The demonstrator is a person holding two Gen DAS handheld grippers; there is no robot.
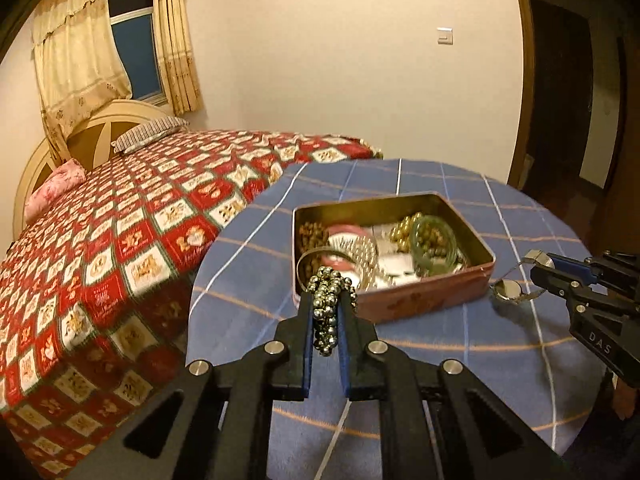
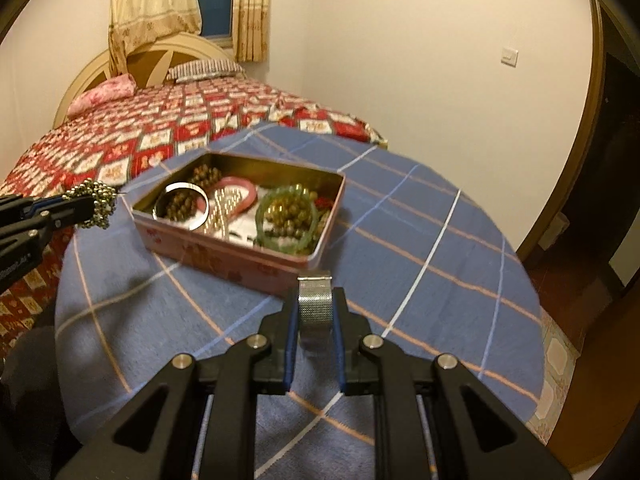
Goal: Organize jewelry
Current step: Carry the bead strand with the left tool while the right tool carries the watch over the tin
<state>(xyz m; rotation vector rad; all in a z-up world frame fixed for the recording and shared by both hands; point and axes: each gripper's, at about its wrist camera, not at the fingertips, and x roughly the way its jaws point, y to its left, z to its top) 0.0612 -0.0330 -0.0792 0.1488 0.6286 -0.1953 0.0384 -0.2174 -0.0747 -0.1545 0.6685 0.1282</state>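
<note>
The left gripper (image 1: 326,300) is nearly closed, pinching a bunched strand of dark metallic beads (image 1: 329,308) at the near left corner of the open pink rectangular tin (image 1: 424,300). The right gripper (image 2: 316,308), narrowly parted, clamps the silver mesh-strap wristwatch (image 2: 315,307) beside the tin's right side, above the blue plaid tablecloth (image 2: 420,240).

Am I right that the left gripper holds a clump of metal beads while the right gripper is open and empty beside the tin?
Not quite: the right gripper is shut on a mesh watch strap, as the right wrist view shows. The left gripper does hold the metal beads, beside the tin.
</note>
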